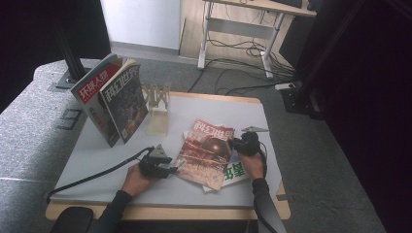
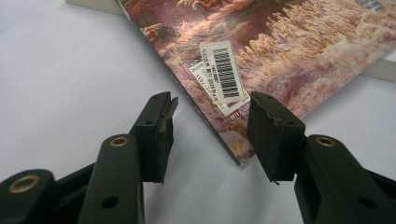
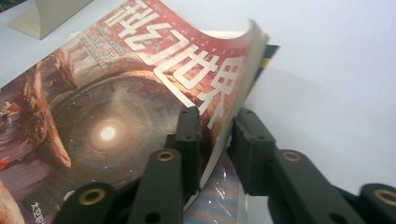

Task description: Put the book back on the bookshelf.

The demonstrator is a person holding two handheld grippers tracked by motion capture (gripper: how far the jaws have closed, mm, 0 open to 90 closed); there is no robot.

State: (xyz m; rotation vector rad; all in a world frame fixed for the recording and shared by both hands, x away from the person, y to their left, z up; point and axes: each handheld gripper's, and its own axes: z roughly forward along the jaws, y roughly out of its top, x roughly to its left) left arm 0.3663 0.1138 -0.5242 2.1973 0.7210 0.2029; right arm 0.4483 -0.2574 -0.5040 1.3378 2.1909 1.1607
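The right claw [image 3: 215,135] pinches the top magazine's [image 3: 107,126] edge, lifting it off the stack beneath. The left claw [image 2: 210,135] stands open on the bench [image 2: 70,84], with that magazine's barcode corner lying just ahead between its jaws, untouched.

Grey carpet floor [image 1: 340,160], white wall [image 1: 141,22], wooden desk [image 1: 262,7] behind.

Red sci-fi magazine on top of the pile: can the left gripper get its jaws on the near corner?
Probably yes: the left gripper is open, the red sci-fi magazine corner lying between its jaws, unobstructed.
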